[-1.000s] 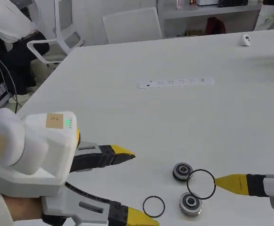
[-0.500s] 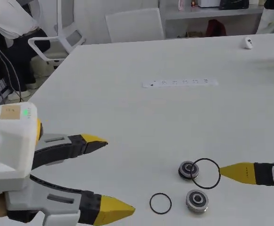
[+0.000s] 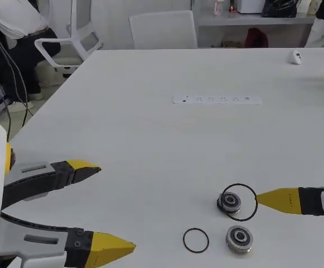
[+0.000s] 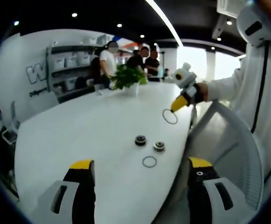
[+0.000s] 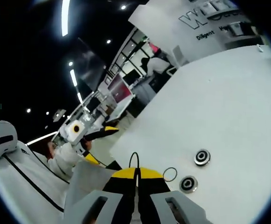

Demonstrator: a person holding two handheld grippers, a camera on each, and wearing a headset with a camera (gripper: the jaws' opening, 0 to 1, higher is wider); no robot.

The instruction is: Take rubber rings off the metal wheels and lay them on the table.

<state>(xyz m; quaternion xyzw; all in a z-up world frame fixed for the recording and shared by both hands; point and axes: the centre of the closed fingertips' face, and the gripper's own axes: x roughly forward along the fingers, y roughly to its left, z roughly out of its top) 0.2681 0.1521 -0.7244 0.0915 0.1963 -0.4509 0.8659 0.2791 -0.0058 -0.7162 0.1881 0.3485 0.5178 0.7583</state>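
The left gripper (image 3: 115,206) has drawn back from the loose rubber ring (image 3: 184,240). In the head view the held ring (image 3: 239,185) now overlaps the farther metal wheel (image 3: 229,202) instead of hanging between the two wheels. The right gripper (image 3: 259,199) is clenched on that ring's edge, its jaws pressed together. The nearer wheel (image 3: 240,238) sits just beside the loose rubber ring, which lies flat on the white table (image 3: 150,111). The left gripper's jaws are spread wide, grasping nothing.

An office: long white table (image 3: 150,111), white chair (image 3: 163,30), wall shelves (image 3: 245,18), power strip (image 3: 216,100).
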